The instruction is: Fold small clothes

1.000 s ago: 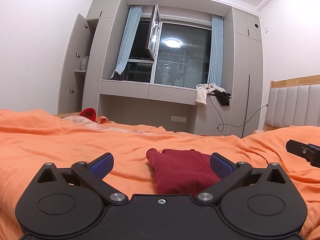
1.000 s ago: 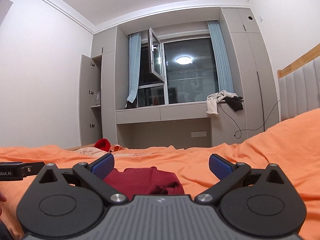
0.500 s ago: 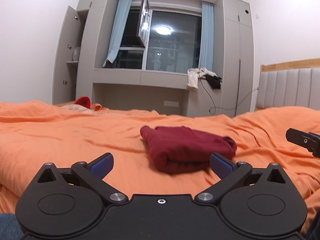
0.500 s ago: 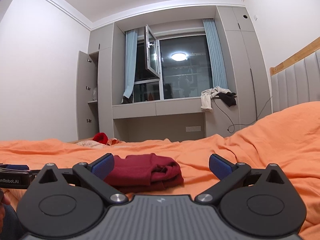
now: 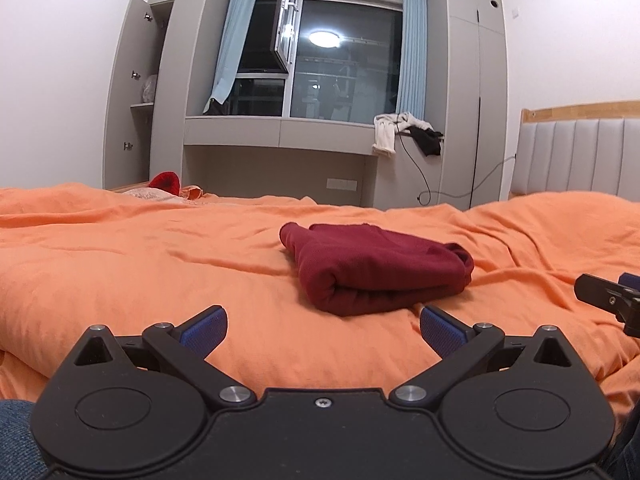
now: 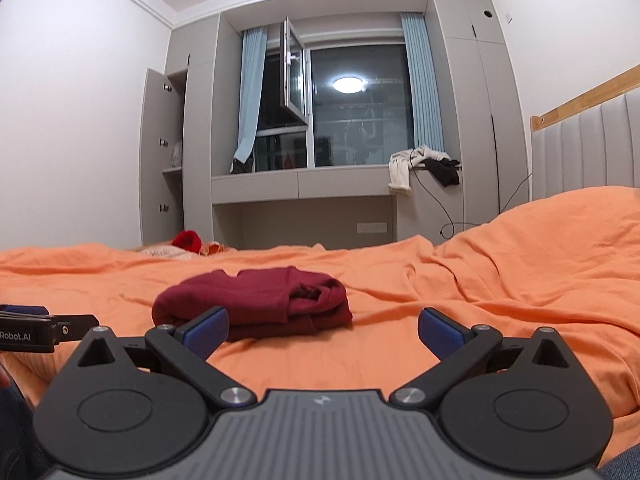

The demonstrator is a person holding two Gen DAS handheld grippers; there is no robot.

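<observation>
Your left gripper (image 5: 322, 326) and right gripper (image 6: 323, 325) gape wide, empty. Folded maroon garment (image 5: 376, 272) lies at twelve o'clock on the orange bedspread (image 5: 120, 264), nothing blocking it.

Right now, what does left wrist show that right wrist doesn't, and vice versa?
Only the left wrist view shows the right gripper at its right edge and the rolled fold edge of the dark red folded garment. Only the right wrist view shows the left gripper, labelled Robot.AI, at its left edge, plus the garment's layered open end. Both share the garment lying on the orange bedsheet, untouched, each view's own blue-padded fingers spread, the night window and the grey padded headboard.
</observation>
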